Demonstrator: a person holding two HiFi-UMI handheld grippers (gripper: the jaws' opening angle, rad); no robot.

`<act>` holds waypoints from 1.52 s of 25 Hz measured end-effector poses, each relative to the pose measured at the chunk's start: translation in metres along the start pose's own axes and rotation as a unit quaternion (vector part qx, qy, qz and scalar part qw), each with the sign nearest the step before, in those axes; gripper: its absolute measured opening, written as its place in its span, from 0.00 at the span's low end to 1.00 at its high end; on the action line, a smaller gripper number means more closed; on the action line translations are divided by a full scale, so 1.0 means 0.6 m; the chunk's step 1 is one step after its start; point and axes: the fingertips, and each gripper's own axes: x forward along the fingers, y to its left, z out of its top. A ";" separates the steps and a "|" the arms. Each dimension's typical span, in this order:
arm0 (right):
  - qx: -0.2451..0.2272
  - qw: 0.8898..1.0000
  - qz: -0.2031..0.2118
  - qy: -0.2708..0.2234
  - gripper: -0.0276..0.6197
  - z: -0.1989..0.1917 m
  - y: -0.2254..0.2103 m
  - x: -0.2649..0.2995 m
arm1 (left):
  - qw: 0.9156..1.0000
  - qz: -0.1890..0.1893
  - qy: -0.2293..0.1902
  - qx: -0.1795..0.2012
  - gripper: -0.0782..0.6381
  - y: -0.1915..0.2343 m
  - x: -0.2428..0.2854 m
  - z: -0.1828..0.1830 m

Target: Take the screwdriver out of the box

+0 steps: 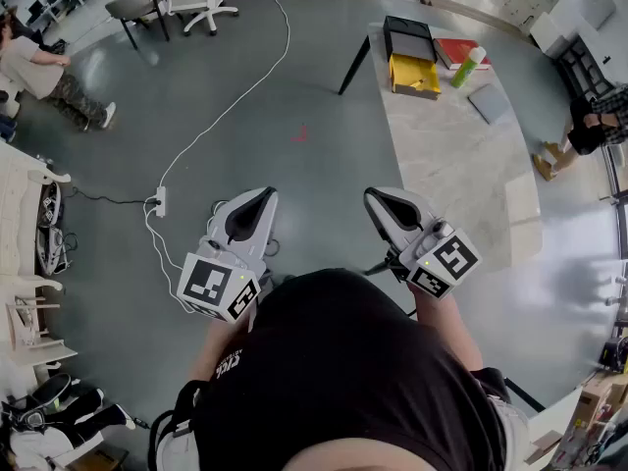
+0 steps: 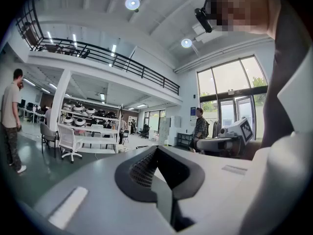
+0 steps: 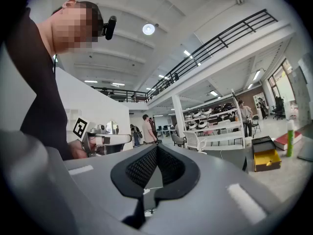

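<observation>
On the far end of a light table (image 1: 461,180) stands a black box (image 1: 410,55) with a yellow inside; it shows again at the right of the right gripper view as the box (image 3: 264,156). No screwdriver shows in any view. My left gripper (image 1: 258,197) and right gripper (image 1: 380,197) are held level over the grey floor, well short of the table. Seen along its own jaws, the left gripper (image 2: 156,149) has its tips together with nothing between them. The right gripper (image 3: 156,148) is likewise shut and holds nothing.
Beside the box lie a red book (image 1: 459,51), a green bottle (image 1: 469,67) and a grey pad (image 1: 489,103). A white cable and power strip (image 1: 160,201) cross the floor at left. Office chairs (image 1: 211,10) stand far off. One person (image 1: 44,72) is at left, another person (image 1: 594,126) at right.
</observation>
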 end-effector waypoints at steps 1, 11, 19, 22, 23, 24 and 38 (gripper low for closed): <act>0.000 1.000 0.000 0.000 0.06 -0.001 0.004 0.001 | 1.000 -0.001 0.000 0.003 0.11 0.000 -0.004 -0.001; 0.008 1.000 0.008 0.007 0.06 -0.013 0.027 0.018 | 1.000 0.001 -0.003 0.007 0.11 0.007 -0.032 -0.003; 0.044 0.999 0.020 0.026 0.06 -0.044 0.069 0.070 | 1.000 0.014 -0.003 0.001 0.11 0.040 -0.092 -0.007; 0.048 0.998 0.020 0.028 0.06 -0.054 0.088 0.100 | 1.000 0.017 -0.004 -0.002 0.11 0.062 -0.117 -0.012; 0.049 0.998 0.020 0.028 0.06 -0.058 0.094 0.108 | 1.000 0.016 -0.005 -0.003 0.11 0.068 -0.124 -0.012; 0.052 0.998 0.020 0.029 0.06 -0.061 0.101 0.115 | 1.000 0.015 -0.006 -0.002 0.11 0.074 -0.131 -0.013; 0.090 0.995 0.004 0.047 0.06 -0.105 0.110 0.145 | 0.999 -0.006 0.023 -0.023 0.11 0.122 -0.132 -0.058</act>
